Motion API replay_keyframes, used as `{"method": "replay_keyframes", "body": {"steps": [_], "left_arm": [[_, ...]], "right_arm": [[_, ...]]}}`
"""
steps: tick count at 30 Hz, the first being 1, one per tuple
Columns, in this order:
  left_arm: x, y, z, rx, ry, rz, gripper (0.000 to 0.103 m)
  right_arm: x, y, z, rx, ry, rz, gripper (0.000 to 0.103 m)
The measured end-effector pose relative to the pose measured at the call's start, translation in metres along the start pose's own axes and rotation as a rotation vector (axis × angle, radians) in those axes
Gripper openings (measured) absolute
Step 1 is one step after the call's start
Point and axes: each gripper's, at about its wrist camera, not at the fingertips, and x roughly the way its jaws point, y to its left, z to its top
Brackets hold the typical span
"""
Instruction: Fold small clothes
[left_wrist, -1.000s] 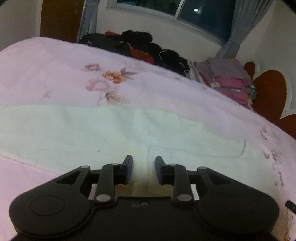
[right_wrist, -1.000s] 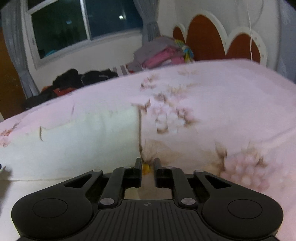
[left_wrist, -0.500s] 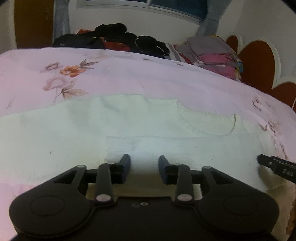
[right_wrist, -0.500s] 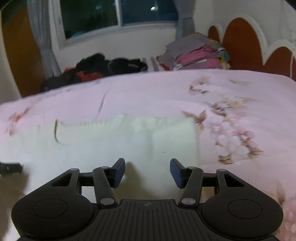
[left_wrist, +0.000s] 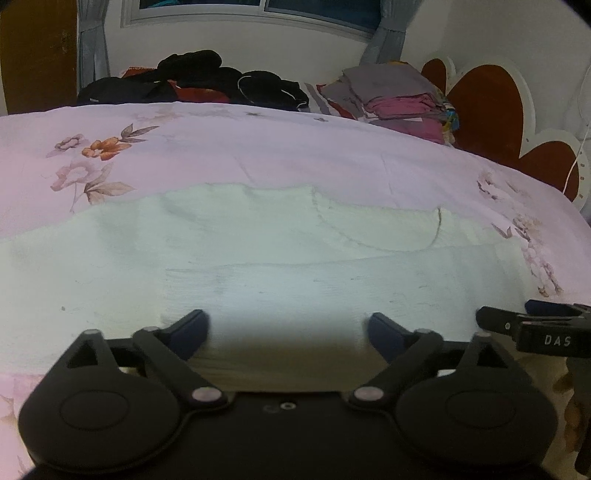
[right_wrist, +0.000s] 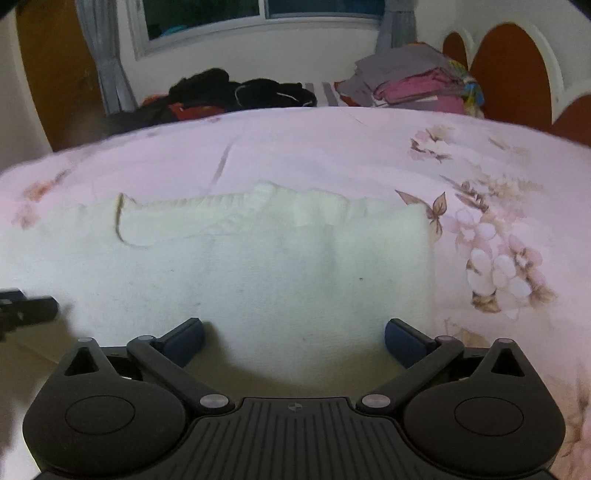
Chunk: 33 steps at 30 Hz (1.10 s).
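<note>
A white knit garment (left_wrist: 258, 258) lies flat on the pink floral bedsheet (left_wrist: 258, 147), with a folded layer on its near side. It also shows in the right wrist view (right_wrist: 277, 266). My left gripper (left_wrist: 288, 328) is wide open and empty just over the garment's near edge. My right gripper (right_wrist: 293, 336) is wide open and empty over the near edge at the garment's right end. The right gripper's fingertips (left_wrist: 495, 319) show at the right edge of the left wrist view; the left gripper's fingertips (right_wrist: 37, 306) show at the left edge of the right wrist view.
At the bed's far side lie a heap of dark clothes (left_wrist: 207, 81) and a stack of folded grey and pink clothes (left_wrist: 391, 96). A red and white scalloped headboard (left_wrist: 487, 110) stands at the right. A window (right_wrist: 258, 14) with grey curtains is behind.
Both grippers opened wide, the right from nearly shut, and let the garment's folded edge lie on the garment. Both views now look lower and straighter across the flat garment.
</note>
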Motion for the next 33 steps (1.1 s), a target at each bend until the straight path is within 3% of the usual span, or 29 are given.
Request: {"method": "replay_keyframes", "body": {"steps": [3, 9, 10, 12, 14, 16, 17, 19, 22, 24, 27, 33], "left_arm": [[-0.002, 0.001, 0.000, -0.039, 0.004, -0.008, 0.103], [-0.008, 0.020, 0.001, -0.188, 0.006, -0.083, 0.103], [-0.011, 0.024, 0.000, -0.236, -0.013, -0.080, 0.100], [-0.015, 0.018, 0.004, -0.200, -0.034, -0.024, 0.089], [-0.016, 0.005, 0.008, -0.096, -0.048, 0.003, 0.082], [-0.013, 0.002, 0.010, -0.097, -0.033, -0.055, 0.070], [-0.009, 0.004, 0.011, -0.112, -0.017, -0.066, 0.069], [0.002, 0.007, 0.011, -0.104, 0.006, -0.030, 0.050], [0.007, 0.009, 0.010, -0.046, -0.007, -0.008, 0.048], [0.006, 0.008, 0.010, -0.027, -0.006, -0.008, 0.048], [-0.002, 0.009, 0.008, -0.019, -0.010, 0.011, 0.048], [-0.020, 0.013, 0.004, -0.026, -0.014, 0.026, 0.050]], "right_arm": [[-0.002, 0.000, 0.004, -0.034, -0.001, -0.027, 0.103], [-0.020, -0.005, 0.019, 0.054, -0.132, -0.091, 0.100], [-0.019, -0.005, 0.022, 0.063, -0.131, -0.080, 0.080], [-0.012, -0.006, 0.028, 0.075, -0.108, -0.064, 0.057], [-0.006, -0.005, 0.030, 0.086, -0.109, -0.073, 0.054], [0.000, -0.005, 0.034, 0.086, -0.098, -0.067, 0.047], [0.000, -0.004, 0.035, 0.073, -0.100, -0.071, 0.046], [0.006, -0.004, 0.038, 0.049, -0.090, -0.092, 0.042], [0.015, -0.024, 0.036, 0.084, -0.069, -0.175, 0.041], [0.014, -0.041, 0.034, 0.134, -0.070, -0.178, 0.041], [0.002, -0.036, 0.035, 0.109, -0.065, -0.221, 0.041], [-0.032, 0.033, 0.022, -0.010, -0.092, -0.023, 0.041]]}}
